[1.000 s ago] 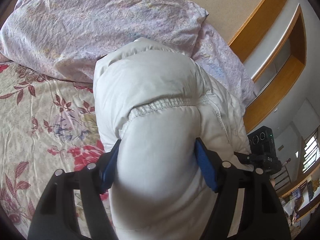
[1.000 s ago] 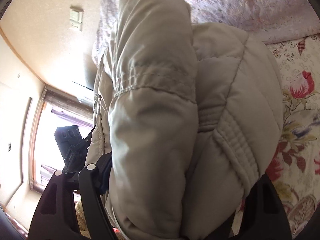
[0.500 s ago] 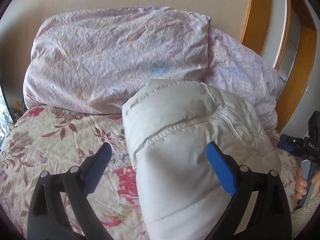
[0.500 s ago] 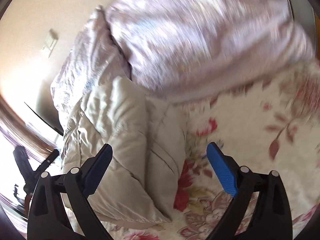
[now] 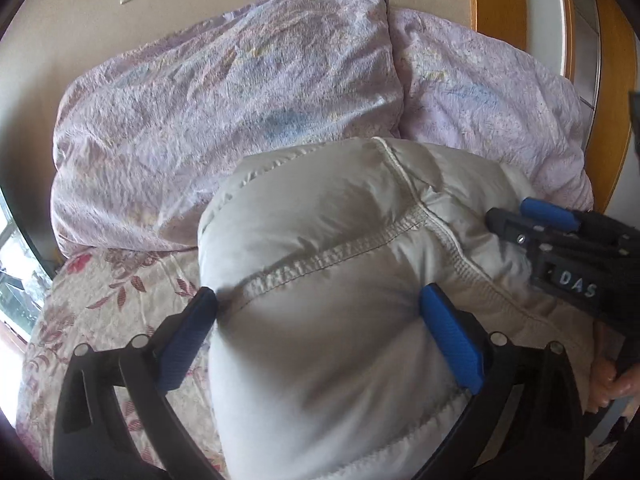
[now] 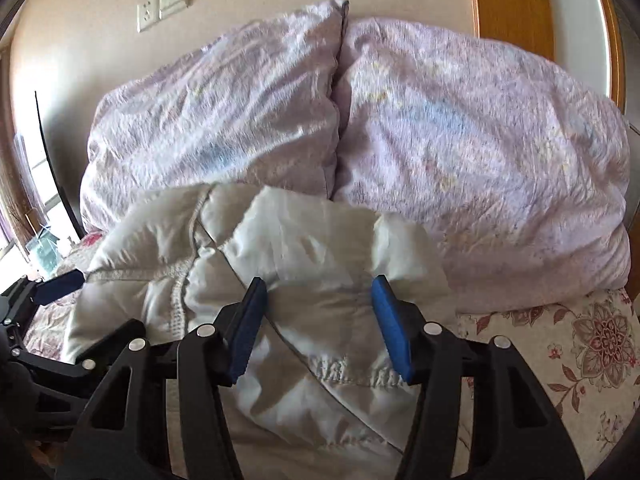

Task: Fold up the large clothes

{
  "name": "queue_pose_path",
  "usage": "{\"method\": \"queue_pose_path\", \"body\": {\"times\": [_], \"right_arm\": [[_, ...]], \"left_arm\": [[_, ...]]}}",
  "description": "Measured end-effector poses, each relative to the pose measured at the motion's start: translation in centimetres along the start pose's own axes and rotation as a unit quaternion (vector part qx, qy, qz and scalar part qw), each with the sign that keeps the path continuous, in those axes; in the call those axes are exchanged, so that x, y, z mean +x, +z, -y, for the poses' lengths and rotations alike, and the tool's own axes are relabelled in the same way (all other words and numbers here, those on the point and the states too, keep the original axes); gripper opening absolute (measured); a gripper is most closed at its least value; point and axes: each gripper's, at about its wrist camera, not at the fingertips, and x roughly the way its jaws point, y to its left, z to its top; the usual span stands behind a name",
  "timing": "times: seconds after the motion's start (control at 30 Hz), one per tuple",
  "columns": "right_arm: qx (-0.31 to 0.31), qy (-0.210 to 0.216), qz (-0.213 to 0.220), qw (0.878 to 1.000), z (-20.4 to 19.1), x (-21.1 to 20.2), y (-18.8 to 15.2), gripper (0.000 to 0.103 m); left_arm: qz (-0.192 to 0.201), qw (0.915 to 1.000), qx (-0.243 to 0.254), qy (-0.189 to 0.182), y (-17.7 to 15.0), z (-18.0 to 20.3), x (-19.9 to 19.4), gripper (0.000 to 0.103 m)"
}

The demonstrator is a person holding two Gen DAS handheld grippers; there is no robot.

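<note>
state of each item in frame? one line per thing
puffer jacket: folded into a bulky bundle on the bed, against the pillows
left tool: opening, jacket bulging between the pads
right tool: closing, a jacket fold between the pads
pillows: two side by side, leaning on the wall
bedsheet: spread flat

The puffy white jacket (image 5: 328, 288) fills the gap between both jaws. Big pillows (image 6: 460, 152) block straight ahead, maybe touching it.

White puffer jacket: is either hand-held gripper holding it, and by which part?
Nothing is firmly held. The left hand-held gripper, opening, straddles a stitched bulge of the jacket; the right hand-held gripper is closing around a fold.
</note>
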Motion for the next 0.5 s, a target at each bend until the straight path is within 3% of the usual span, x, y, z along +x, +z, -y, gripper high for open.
{"method": "queue_pose_path", "body": {"times": [0.5], "right_arm": [[0.01, 0.017, -0.02, 1.0, 1.4, 3.8, -2.5, 0.061]], "left_arm": [[0.005, 1.0, -0.001, 0.004, -1.5, 0.9, 3.4, 0.101]]}}
